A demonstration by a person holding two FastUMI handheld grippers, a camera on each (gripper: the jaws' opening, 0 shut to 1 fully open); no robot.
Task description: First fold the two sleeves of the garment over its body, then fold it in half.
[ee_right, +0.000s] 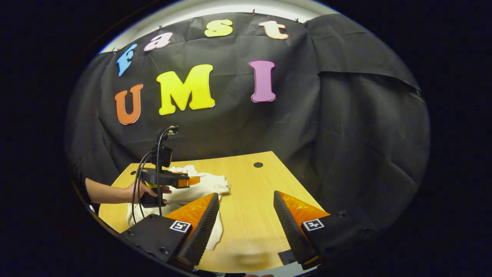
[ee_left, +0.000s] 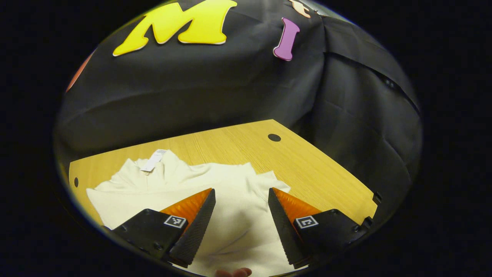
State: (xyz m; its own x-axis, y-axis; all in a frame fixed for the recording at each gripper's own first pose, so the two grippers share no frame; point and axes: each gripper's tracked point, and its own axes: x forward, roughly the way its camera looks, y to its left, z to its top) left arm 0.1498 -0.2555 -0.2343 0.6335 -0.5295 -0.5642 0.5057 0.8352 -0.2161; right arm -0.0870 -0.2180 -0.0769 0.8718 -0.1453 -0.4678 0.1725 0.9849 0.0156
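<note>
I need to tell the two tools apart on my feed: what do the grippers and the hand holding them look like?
Each gripper has two wedge-shaped fingers with ribbed inner faces on black blocks, each block bearing a small square black-and-white marker; see the left gripper and right gripper. From the right gripper view, the left gripper has a dark handle, black looping cables and a small camera mast. The hand and forearm holding it are bare, no sleeve visible.
</note>
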